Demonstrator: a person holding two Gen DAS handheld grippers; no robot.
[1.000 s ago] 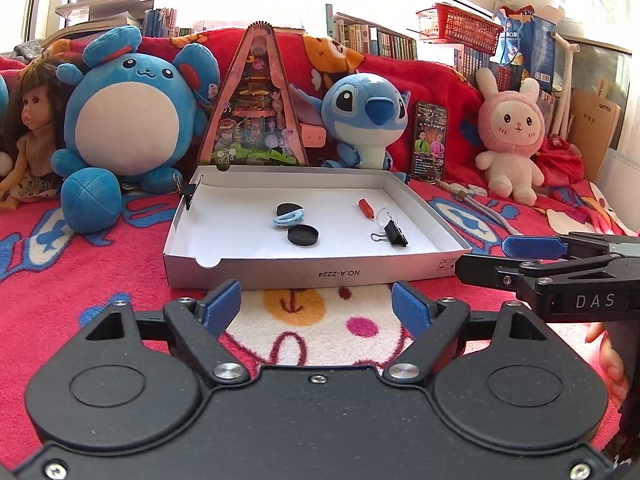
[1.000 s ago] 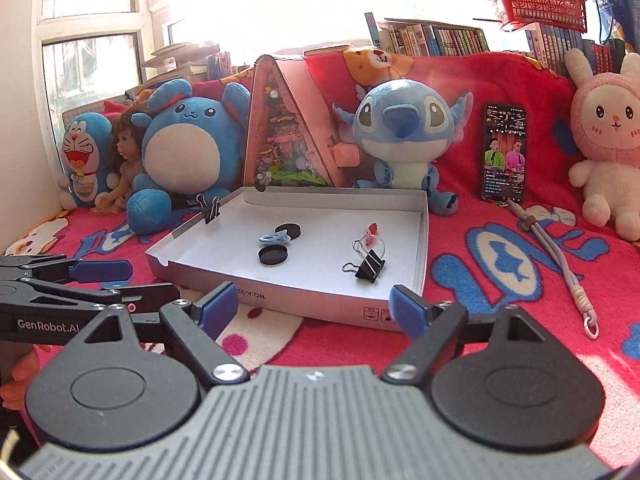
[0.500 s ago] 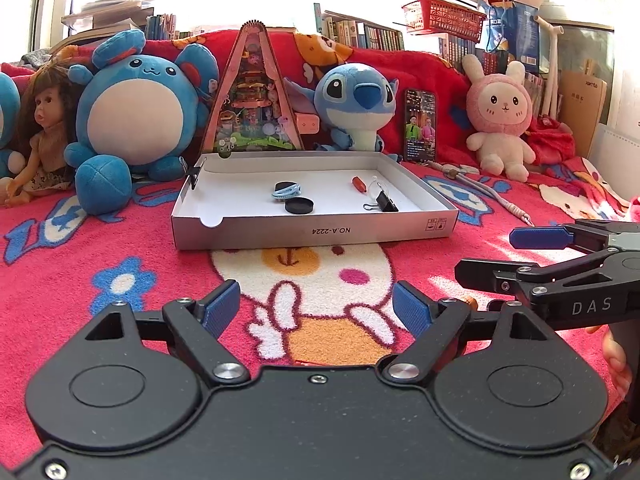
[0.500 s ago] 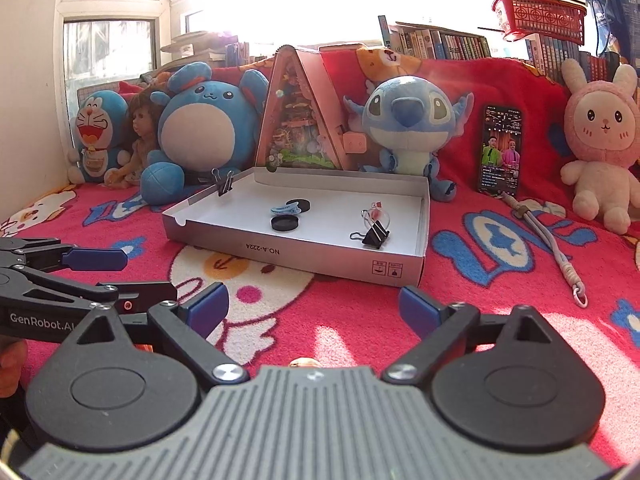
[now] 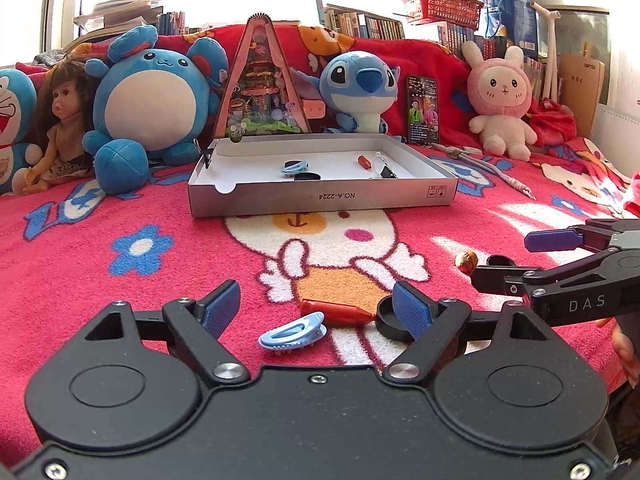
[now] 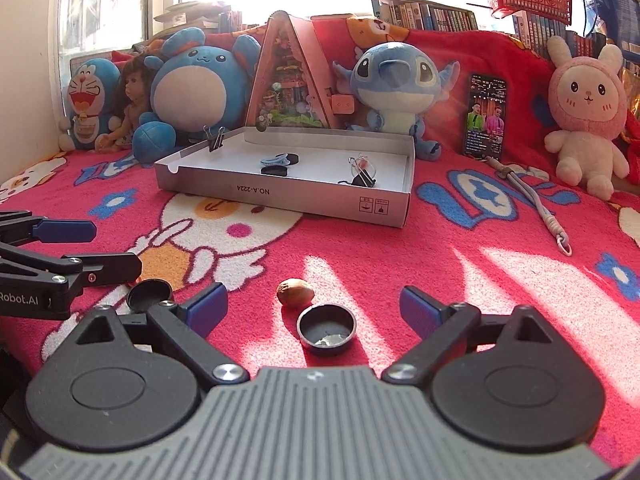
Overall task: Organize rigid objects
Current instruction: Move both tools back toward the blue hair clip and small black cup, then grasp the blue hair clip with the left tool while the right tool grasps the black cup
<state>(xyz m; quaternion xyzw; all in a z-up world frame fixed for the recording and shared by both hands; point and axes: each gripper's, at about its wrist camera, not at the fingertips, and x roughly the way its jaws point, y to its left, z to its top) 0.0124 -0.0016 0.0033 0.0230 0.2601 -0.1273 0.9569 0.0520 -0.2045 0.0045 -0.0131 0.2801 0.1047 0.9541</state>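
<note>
My left gripper (image 5: 316, 306) is open and empty, low over the red blanket. Between its fingers lie a light blue hair clip (image 5: 292, 334), a red pen-like piece (image 5: 334, 310) and a black cap (image 5: 394, 320) beside the right finger. My right gripper (image 6: 314, 306) is open and empty over a black cap (image 6: 326, 330) and a brown nut (image 6: 295, 292). The white box (image 5: 320, 198) stands further back, holding a blue clip (image 5: 295, 167), black caps, a red piece (image 5: 364, 161) and a binder clip (image 6: 362, 178).
Plush toys, a doll (image 5: 64, 128), a triangular toy house (image 5: 262, 84) and a phone (image 5: 422, 110) line the back. A grey lanyard (image 6: 532, 196) lies right of the box. A binder clip (image 6: 215, 140) grips the box's left wall. Another black cap (image 6: 149, 294) lies left.
Both grippers have pulled back from the box and dropped low over the blanket. The loose clip, red piece, caps and nut have come into view near the fingers.
</note>
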